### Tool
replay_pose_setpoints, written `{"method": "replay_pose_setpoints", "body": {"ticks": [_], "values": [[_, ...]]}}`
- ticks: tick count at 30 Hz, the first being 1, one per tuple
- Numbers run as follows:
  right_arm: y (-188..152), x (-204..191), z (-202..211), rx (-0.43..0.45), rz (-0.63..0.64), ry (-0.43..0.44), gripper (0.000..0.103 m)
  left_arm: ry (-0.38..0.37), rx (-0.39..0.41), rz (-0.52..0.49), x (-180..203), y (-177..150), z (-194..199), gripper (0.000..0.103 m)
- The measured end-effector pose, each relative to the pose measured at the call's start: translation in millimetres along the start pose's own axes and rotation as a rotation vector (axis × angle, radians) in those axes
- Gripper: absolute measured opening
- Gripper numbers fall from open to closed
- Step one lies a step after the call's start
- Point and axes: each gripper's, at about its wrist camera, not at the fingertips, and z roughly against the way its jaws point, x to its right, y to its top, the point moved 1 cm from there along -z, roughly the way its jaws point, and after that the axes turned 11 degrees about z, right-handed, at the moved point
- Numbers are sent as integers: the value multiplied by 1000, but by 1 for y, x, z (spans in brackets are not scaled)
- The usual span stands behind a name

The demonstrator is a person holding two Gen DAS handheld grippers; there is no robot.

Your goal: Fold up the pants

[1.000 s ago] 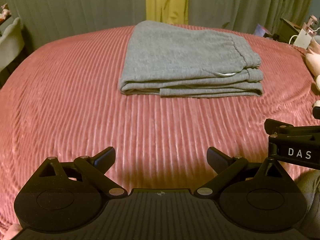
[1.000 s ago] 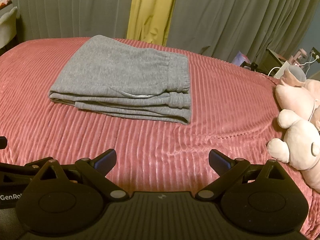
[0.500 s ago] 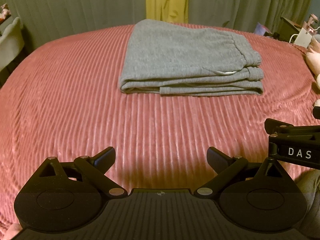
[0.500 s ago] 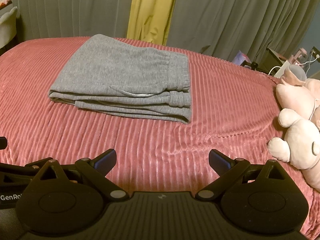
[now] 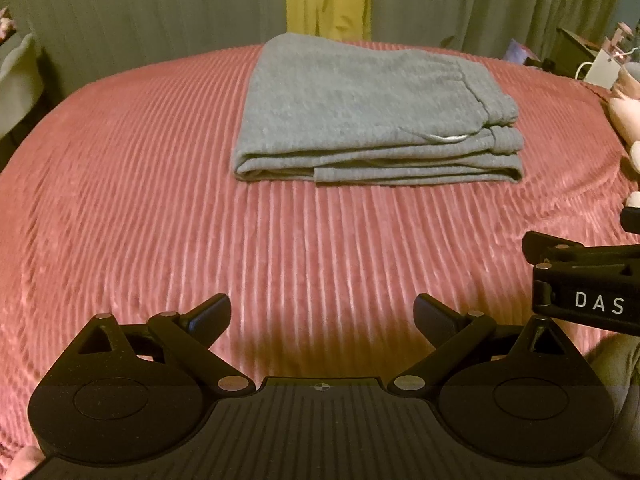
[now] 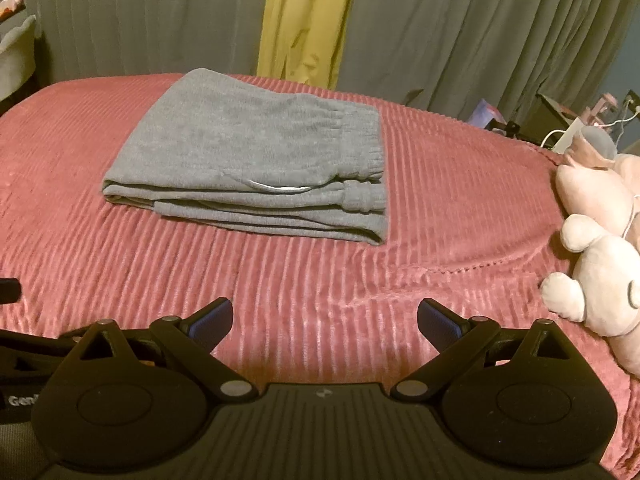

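Grey sweatpants (image 5: 360, 112) lie folded into a thick rectangular stack on the ribbed pink bedspread (image 5: 140, 200), with the elastic waistband at the right end. They also show in the right wrist view (image 6: 256, 160). My left gripper (image 5: 322, 316) is open and empty, low over the near part of the bed, well short of the pants. My right gripper (image 6: 324, 320) is open and empty, also near the front, beside the left one; its body shows at the right edge of the left wrist view (image 5: 588, 284).
Pink plush toys (image 6: 600, 264) lie on the bed's right side. Grey and yellow curtains (image 6: 304, 20) hang behind the bed. A cluttered side table (image 6: 568, 124) stands at the far right, and a pale chair (image 5: 16, 76) at the far left.
Both views have drifted very slightly; the pants and both open grippers stay as they were.
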Motion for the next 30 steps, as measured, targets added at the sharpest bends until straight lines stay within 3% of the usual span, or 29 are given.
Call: {"method": "replay_pose_setpoints", "body": {"ticks": [4,30], "values": [[1,0,3,16,14,-41,99,7,2,-5,0,-1,0,101],[-2,3,0,0,-1,-16,99,5,0,12,-4,0,1,101]]}}
